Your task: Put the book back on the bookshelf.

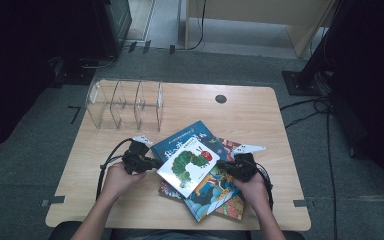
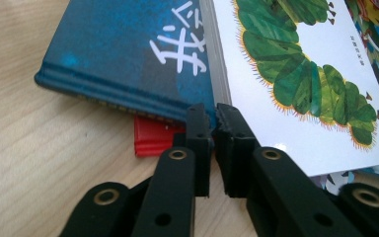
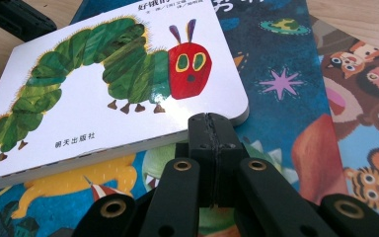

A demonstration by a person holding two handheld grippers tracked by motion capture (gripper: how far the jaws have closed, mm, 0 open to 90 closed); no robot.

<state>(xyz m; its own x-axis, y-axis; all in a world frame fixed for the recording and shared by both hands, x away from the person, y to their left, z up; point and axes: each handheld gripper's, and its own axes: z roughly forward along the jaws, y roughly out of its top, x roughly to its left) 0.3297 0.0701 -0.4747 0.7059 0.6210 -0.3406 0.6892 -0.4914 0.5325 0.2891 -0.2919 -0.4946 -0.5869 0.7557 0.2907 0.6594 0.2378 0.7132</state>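
Note:
A white board book with a green caterpillar [image 1: 189, 165] lies tilted on top of a loose pile of picture books at the table's middle. Under it are a dark blue book with white characters [image 1: 180, 140] and colourful books [image 1: 215, 192]. My left gripper [image 1: 152, 163] is at the white book's left side. In the left gripper view its jaws [image 2: 212, 121] stand together with a thin slit, empty, tips at the white book's [image 2: 296, 74] grey page edge. My right gripper [image 1: 221, 165] is shut, its tips [image 3: 211, 118] against the white book's [image 3: 103, 89] near corner.
A clear acrylic divider rack [image 1: 125, 104] stands at the back left of the wooden table [image 1: 250, 115]. A black round grommet [image 1: 221, 99] sits near the back edge. A thin red book [image 2: 153, 140] pokes out under the blue book [image 2: 128, 54]. Cables trail off both grippers.

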